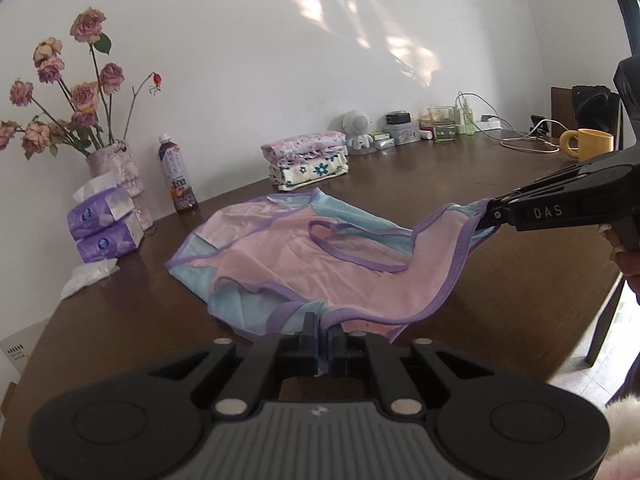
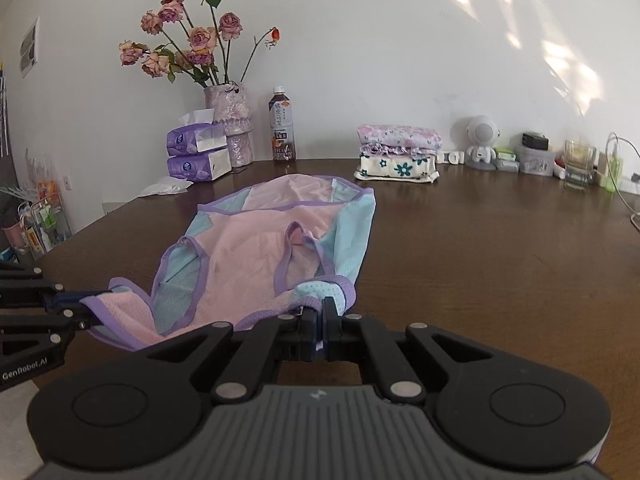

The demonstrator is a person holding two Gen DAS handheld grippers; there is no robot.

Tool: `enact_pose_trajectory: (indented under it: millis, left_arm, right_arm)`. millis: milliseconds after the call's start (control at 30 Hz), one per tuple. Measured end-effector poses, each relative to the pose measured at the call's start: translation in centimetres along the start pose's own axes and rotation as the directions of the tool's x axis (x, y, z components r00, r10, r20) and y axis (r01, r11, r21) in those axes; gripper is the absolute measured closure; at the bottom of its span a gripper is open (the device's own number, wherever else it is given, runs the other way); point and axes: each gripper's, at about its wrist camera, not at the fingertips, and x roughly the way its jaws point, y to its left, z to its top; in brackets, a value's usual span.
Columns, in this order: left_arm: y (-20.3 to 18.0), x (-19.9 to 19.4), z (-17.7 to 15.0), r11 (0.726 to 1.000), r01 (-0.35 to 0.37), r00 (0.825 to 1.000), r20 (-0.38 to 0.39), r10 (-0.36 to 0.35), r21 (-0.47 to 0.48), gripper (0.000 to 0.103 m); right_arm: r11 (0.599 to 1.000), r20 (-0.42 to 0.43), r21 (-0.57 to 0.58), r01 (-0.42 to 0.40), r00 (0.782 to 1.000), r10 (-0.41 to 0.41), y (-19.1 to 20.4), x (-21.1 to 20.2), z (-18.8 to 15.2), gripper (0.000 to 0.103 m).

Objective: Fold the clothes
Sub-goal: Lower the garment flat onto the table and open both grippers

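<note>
A small sleeveless top (image 1: 304, 256) in pink and light blue mesh with purple trim lies spread on the dark wooden table (image 1: 500, 280). My left gripper (image 1: 323, 330) is shut on one shoulder strap at the near edge. My right gripper (image 1: 489, 216) is shut on the other strap, lifted slightly off the table at the right. In the right wrist view the top (image 2: 256, 248) stretches away from me, my right gripper (image 2: 321, 312) pinches the blue and purple strap, and my left gripper (image 2: 86, 312) grips the strap at the far left.
A stack of folded clothes (image 1: 306, 160) sits at the back by the wall. A vase of dried roses (image 1: 116, 168), tissue packs (image 1: 104, 228), a bottle (image 1: 176, 180), a yellow mug (image 1: 590, 144), a glass (image 1: 442, 124) and cables line the table's edges. The table (image 2: 500, 260) is bare wood to the right.
</note>
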Motion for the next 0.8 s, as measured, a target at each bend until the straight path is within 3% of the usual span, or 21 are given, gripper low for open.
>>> enact_pose_trajectory:
  millis: [167, 267, 300, 400, 433, 467, 500, 600, 800]
  left_arm:
    - [-0.1, -0.4, -0.7, 0.998, 0.049, 0.999, -0.009, -0.049, -0.050, 0.091]
    - [0.2, -0.6, -0.9, 0.992, 0.089, 0.996, -0.017, -0.091, -0.090, 0.079]
    - [0.3, -0.7, -1.0, 0.989, 0.103, 0.994, -0.018, -0.105, -0.102, 0.069]
    - [0.5, -1.2, -1.0, 0.983, 0.134, 0.991, -0.011, -0.136, -0.129, 0.051]
    - [0.6, -1.3, -1.0, 0.980, 0.146, 0.989, -0.015, -0.149, -0.137, 0.041]
    - [0.7, -1.4, -0.9, 0.976, 0.159, 0.986, -0.020, -0.164, -0.147, 0.036]
    - [0.9, -1.6, -0.8, 0.970, 0.179, 0.983, -0.023, -0.185, -0.163, 0.030]
    - [1.5, -2.1, -0.7, 0.949, 0.237, 0.970, -0.001, -0.242, -0.209, 0.027]
    - [2.4, -2.6, -0.3, 0.941, 0.236, 0.971, 0.033, -0.235, -0.243, 0.021]
  right_arm:
    - [1.000, -0.008, 0.029, 0.013, 1.000, -0.012, -0.4, -0.7, -1.2, 0.100]
    - [0.999, -0.019, 0.037, 0.015, 1.000, -0.015, -0.4, -1.1, -1.8, 0.097]
    - [0.999, -0.021, 0.037, 0.017, 1.000, -0.016, -0.4, -1.2, -2.0, 0.096]
    - [0.999, -0.028, 0.037, 0.012, 1.000, -0.011, -0.5, -1.7, -2.4, 0.076]
    - [0.999, -0.026, 0.038, 0.010, 1.000, -0.009, -0.6, -2.0, -2.6, 0.060]
    - [0.999, -0.023, 0.038, 0.008, 1.000, -0.007, -0.7, -2.3, -2.7, 0.053]
    - [0.999, -0.019, 0.036, 0.007, 1.000, -0.007, -0.8, -2.6, -2.8, 0.052]
    - [0.999, -0.018, 0.042, 0.009, 1.000, -0.008, -1.6, -3.3, -3.2, 0.046]
    - [0.996, -0.020, 0.091, 0.005, 1.000, -0.003, -3.0, -4.2, -3.6, 0.043]
